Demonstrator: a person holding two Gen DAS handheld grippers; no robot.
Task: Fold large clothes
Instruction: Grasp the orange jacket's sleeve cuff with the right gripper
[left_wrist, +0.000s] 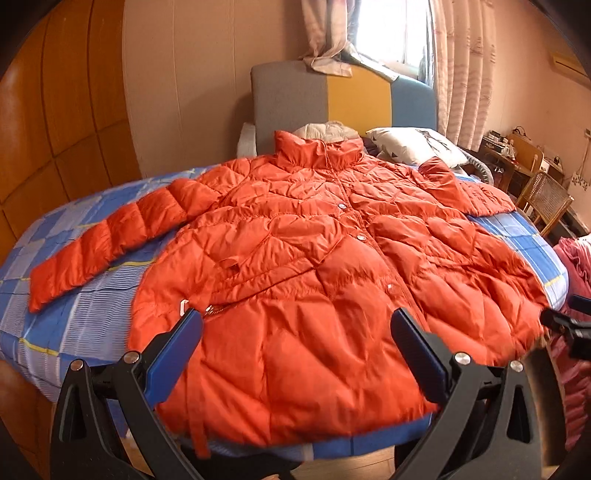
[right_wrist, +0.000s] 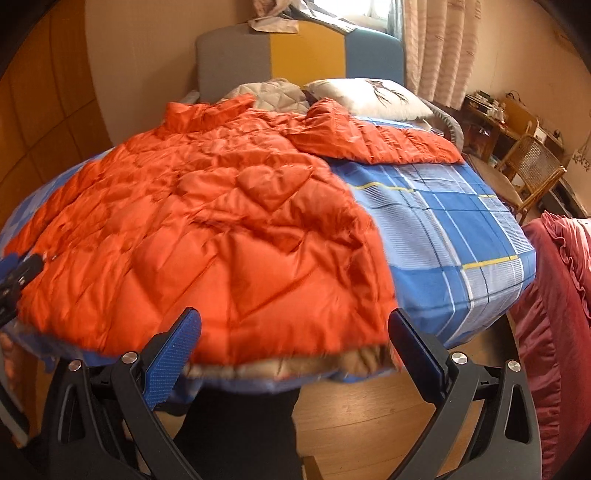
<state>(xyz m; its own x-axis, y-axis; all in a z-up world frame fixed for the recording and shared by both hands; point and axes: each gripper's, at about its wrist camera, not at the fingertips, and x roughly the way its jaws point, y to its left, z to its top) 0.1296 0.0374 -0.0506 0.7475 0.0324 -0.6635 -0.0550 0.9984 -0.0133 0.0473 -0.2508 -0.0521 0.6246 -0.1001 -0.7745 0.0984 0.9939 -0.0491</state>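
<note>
An orange quilted puffer jacket (left_wrist: 295, 266) lies spread front-up on a bed with a blue checked sheet (left_wrist: 55, 325), collar toward the headboard, both sleeves stretched out to the sides. My left gripper (left_wrist: 297, 321) hangs open just above the jacket's lower front, nothing between its blue-padded fingers. In the right wrist view the jacket (right_wrist: 207, 229) fills the left half and its right sleeve (right_wrist: 388, 144) lies across the sheet. My right gripper (right_wrist: 295, 321) is open over the jacket's hem at the bed's foot edge, holding nothing. The right gripper (left_wrist: 565, 325) shows at the left view's right edge.
A grey, yellow and blue headboard (left_wrist: 340, 99) stands at the far end, with a white pillow (left_wrist: 417, 146) and a pale quilted garment (left_wrist: 328, 131) below it. A dark red ruffled cloth (right_wrist: 554, 295) hangs at the right. A wicker chair (right_wrist: 532, 170) and cluttered desk stand beyond. Wooden floor (right_wrist: 369, 406) lies below.
</note>
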